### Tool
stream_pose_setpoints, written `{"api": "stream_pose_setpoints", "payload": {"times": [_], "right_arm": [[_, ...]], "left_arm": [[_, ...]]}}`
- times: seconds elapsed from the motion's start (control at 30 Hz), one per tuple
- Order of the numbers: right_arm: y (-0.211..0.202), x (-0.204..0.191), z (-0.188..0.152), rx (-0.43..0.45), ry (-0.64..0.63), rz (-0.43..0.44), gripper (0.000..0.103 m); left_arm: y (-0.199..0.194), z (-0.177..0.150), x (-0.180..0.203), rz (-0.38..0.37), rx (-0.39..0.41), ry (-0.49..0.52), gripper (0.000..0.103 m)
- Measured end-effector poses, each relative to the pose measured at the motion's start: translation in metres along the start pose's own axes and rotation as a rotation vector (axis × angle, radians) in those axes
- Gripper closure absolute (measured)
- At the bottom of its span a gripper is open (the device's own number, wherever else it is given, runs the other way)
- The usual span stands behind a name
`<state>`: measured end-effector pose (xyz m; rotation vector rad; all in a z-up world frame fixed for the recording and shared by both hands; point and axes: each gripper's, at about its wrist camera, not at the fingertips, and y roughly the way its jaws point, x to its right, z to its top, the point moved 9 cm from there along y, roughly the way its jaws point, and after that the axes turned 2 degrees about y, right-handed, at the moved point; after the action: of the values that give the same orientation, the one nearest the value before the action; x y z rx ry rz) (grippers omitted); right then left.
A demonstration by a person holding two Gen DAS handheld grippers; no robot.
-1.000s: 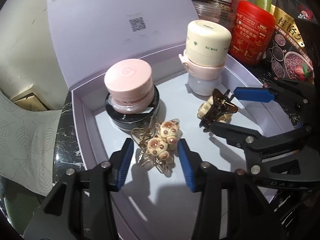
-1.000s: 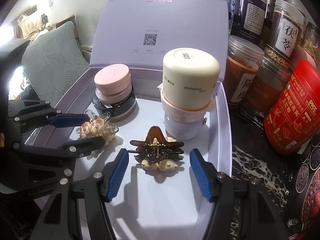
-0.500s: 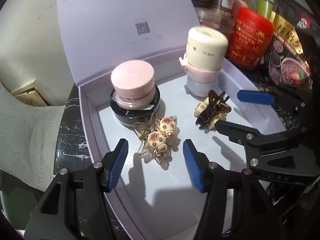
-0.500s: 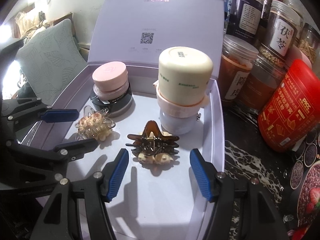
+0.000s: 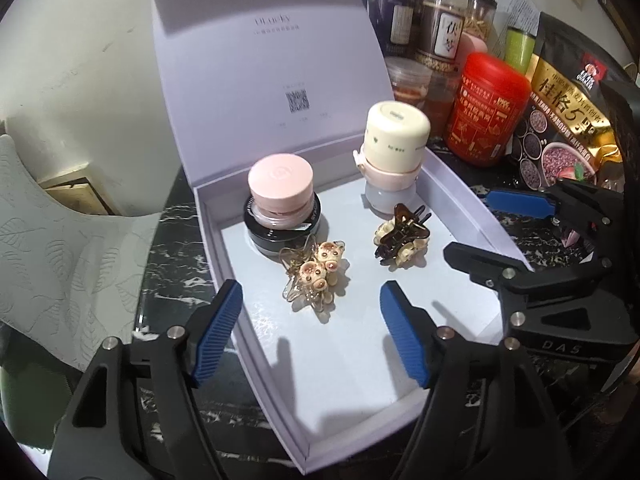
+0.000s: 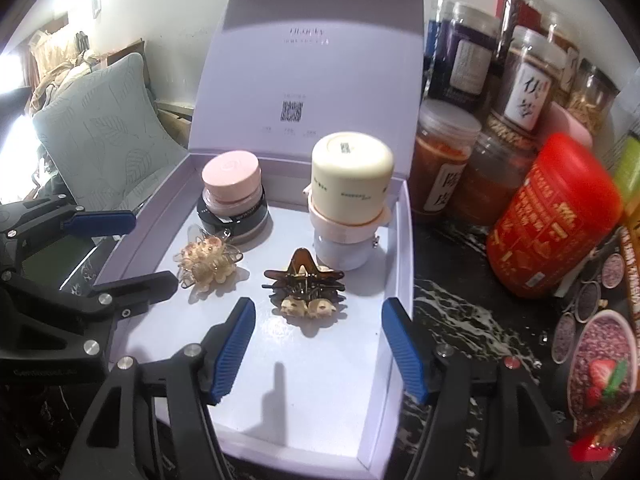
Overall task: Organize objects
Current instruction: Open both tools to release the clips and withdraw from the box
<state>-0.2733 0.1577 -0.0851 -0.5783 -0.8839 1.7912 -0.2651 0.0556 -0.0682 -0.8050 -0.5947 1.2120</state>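
A lilac gift box lies open with its lid upright. Inside stand a pink-lidded jar on a black jar and a cream jar stacked on pale ones. A clear hair clip with cream flowers and a brown claw clip lie on the box floor. My left gripper is open and empty, just in front of the flower clip. My right gripper is open and empty, just in front of the brown clip.
Several food jars, a red canister and a cereal bag crowd the right side on a black marble top. A grey leaf-pattern cushion lies to the left.
Both grippers have pulled back and up from the box. Each clip, earlier between the open fingers, now lies ahead of the fingertips. The clips and jars have not moved.
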Motion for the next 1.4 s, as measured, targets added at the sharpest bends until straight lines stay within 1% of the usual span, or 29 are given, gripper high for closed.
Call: {"api": "stream_pose_setpoints", "payload": {"times": [0.13,0.17,0.23,0.3,0.57,0.9,1.1,1.23,1.3,1.4], "right_arm": [[-0.022,-0.002,0.004,0.028,-0.002,-0.010,0.032],[-0.025,-0.003,0.003,0.032,-0.002,-0.011,0.029],[-0.036,-0.005,0.004,0.046,-0.001,-0.012,0.026],[-0.050,-0.008,0.005,0.063,0.001,-0.013,0.023],[-0.087,-0.018,0.004,0.113,-0.006,-0.031,0.014],[-0.133,-0.032,-0.009,0.163,-0.036,-0.061,0.011],[-0.157,-0.037,-0.021,0.187,-0.034,-0.065,0.009],[-0.167,-0.040,-0.031,0.187,-0.033,-0.068,0.008],[-0.173,-0.040,-0.038,0.183,-0.029,-0.078,0.008],[-0.178,-0.042,-0.047,0.178,-0.023,-0.080,0.008]], "left_arm": [[-0.020,0.000,-0.003,0.009,0.029,-0.015,0.024],[-0.026,0.000,-0.003,0.011,0.035,-0.019,0.023],[-0.038,-0.001,-0.005,0.021,0.047,-0.023,0.022],[-0.049,-0.002,-0.005,0.030,0.059,-0.025,0.018],[-0.087,-0.009,-0.005,0.050,0.101,-0.047,0.014],[-0.126,-0.026,0.000,0.069,0.135,-0.055,0.013],[-0.144,-0.040,0.006,0.061,0.133,-0.081,0.013],[-0.156,-0.052,0.010,0.057,0.146,-0.101,0.013],[-0.158,-0.058,0.013,0.055,0.139,-0.101,0.013],[-0.163,-0.065,0.016,0.072,0.136,-0.091,0.013]]}}
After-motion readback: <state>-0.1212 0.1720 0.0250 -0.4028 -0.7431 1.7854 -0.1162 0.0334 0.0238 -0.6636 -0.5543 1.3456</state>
